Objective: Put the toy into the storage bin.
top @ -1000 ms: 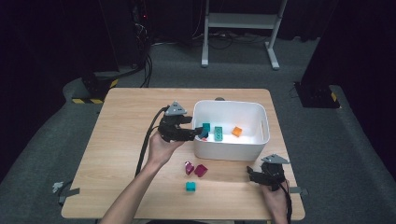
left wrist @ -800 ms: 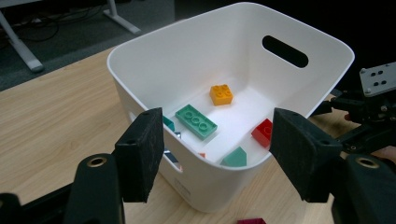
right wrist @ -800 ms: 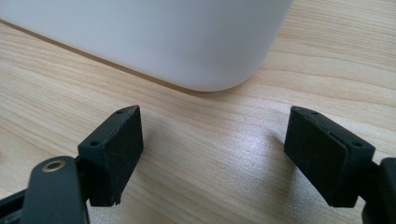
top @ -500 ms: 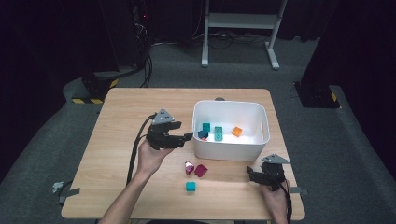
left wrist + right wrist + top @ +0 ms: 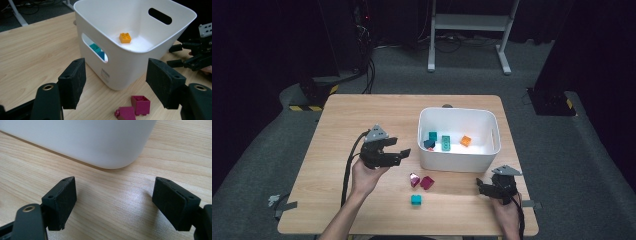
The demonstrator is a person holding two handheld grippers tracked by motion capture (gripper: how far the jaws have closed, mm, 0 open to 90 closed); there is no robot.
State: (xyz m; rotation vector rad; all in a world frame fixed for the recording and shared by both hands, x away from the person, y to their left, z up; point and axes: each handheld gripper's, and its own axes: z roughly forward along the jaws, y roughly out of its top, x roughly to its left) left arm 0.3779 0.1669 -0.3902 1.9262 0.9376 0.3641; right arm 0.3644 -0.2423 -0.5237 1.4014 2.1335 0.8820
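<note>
White bin (image 5: 492,150), orange brick (image 5: 466,141), teal bricks (image 5: 445,143) inside

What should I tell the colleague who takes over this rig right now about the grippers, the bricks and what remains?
Left gripper: empty, its jaws have just been opening; it hangs over the table left of the white bin.
Right gripper: open, empty, low by the bin's near right corner.
Done: an orange brick and several teal and blue ones lie in the bin.
Left: two magenta bricks and one teal brick lie on the table in front of the bin; they probably go in next.
</note>
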